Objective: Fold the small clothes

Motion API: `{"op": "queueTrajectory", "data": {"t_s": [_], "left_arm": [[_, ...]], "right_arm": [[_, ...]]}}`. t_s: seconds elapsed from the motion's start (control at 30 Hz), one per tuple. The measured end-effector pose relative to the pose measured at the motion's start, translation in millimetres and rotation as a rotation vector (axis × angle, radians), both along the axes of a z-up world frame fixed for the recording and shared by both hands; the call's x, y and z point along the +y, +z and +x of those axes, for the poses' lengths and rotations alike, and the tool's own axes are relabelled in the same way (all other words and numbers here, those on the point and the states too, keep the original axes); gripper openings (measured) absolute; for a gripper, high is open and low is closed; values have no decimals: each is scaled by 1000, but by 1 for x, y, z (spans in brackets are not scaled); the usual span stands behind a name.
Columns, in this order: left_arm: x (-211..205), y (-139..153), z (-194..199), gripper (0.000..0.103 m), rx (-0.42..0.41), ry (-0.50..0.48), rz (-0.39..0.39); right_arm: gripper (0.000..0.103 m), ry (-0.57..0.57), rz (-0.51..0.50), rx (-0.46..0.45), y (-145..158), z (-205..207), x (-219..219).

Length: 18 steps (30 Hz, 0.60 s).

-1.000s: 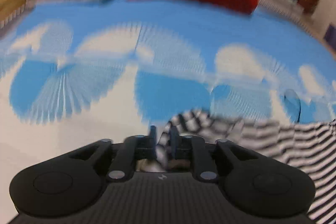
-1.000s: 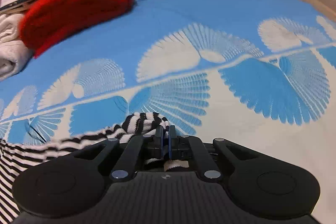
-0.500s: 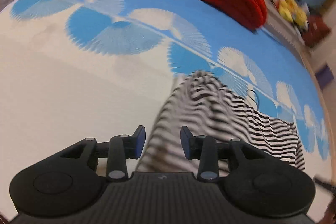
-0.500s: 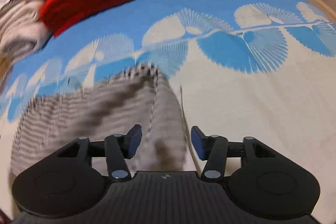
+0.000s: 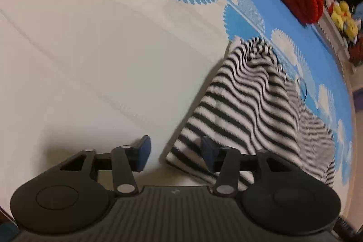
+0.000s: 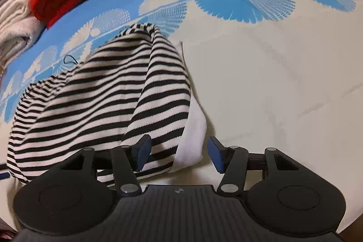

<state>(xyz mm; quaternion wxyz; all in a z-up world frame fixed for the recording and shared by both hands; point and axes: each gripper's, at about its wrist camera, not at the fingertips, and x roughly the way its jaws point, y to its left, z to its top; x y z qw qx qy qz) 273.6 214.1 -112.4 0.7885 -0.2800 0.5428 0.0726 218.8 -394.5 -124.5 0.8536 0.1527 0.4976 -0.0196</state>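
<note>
Both claws, left (image 5: pixel 175 157) and right (image 6: pixel 178 154), spread wide over striped garment (image 6: pixel 102 103), its near hem hidden.

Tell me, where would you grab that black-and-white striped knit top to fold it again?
Probably at the near hem corners of the black-and-white striped knit top, coming in low from the near side. Its hem lies closest to both open tools, the left tool and the right tool, while the far end is bunched on the blue-and-cream patterned cloth.
</note>
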Motion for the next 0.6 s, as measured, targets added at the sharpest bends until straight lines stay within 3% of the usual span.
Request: {"op": "queueTrajectory", "data": {"t_s": [0.2,0.23,0.27,0.33,0.4,0.53,0.6], "left_arm": [[1,-14,12,56,20,3,-103],[0,-16,13,54,22,-5,-118],[0,-16,13,52,21,-19,-134],[-2,-13,12,7,-3,-72,-147],[-2,1,9,6,-61,-93,-108],[9,38,-14,4,-230,-85,-141],[14,51,-31,3,-270,-78,-146]], "right_arm": [[56,45,-86,51,-17,11,15],[52,52,-78,49,-17,11,16],[39,57,-65,45,-16,11,15],[22,54,-41,22,-10,8,12],[16,37,-8,-25,1,4,5],[12,-48,57,-159,37,-19,-14],[11,-90,110,-200,49,-34,-24]]}}
